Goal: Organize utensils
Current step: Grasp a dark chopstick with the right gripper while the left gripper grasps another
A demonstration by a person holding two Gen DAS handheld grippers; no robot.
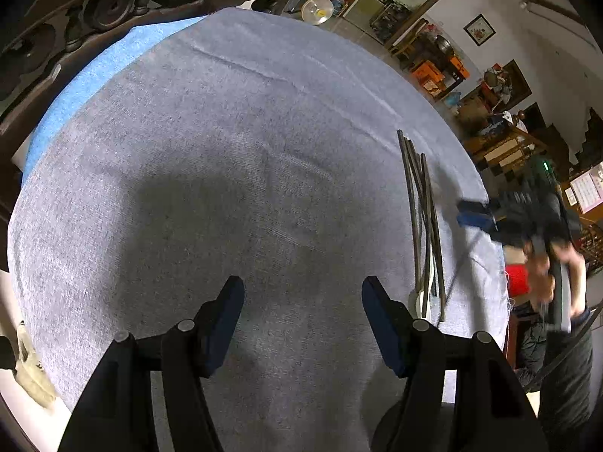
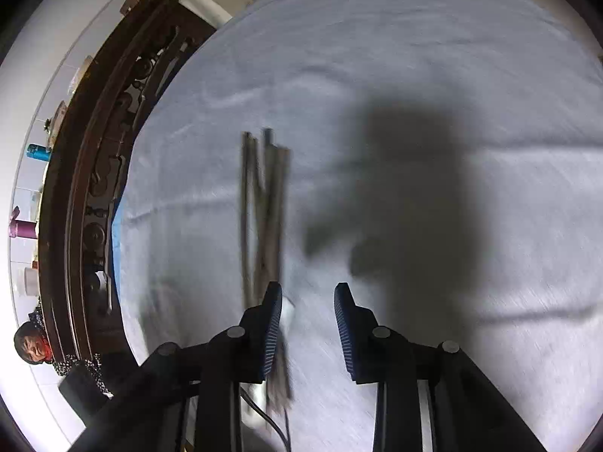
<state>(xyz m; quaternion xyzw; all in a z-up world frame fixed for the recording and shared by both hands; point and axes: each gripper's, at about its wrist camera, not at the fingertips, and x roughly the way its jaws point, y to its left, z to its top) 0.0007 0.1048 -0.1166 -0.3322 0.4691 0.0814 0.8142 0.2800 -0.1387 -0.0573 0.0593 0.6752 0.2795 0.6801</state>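
**Chopsticks bundled, grippers standing off**

While the dark chopsticks are seen gathered in a loose bundle near the right edge of the grey cloth, no utensil is held by either tool. Something white, possibly a spoon, is glimpsed at the near end of the bundle, though it cannot be made out clearly. The gathering step is judged to be largely in hand, with the sticks roughly parallel but crossed at one end, not yet squared up.

The left gripper is held over bare cloth, well apart from the bundle, its jaws spread wide and nothing between them. The right gripper is blurred by motion; its jaws are parted to a moderate gap, and nothing is clamped. Its left finger is seen just beside the near end of the chopsticks, but whether it is touching cannot be told.

For the next move, a careful approach along the sticks is called for, so that the bundle is nudged straight or gripped together and not scattered across the cloth.
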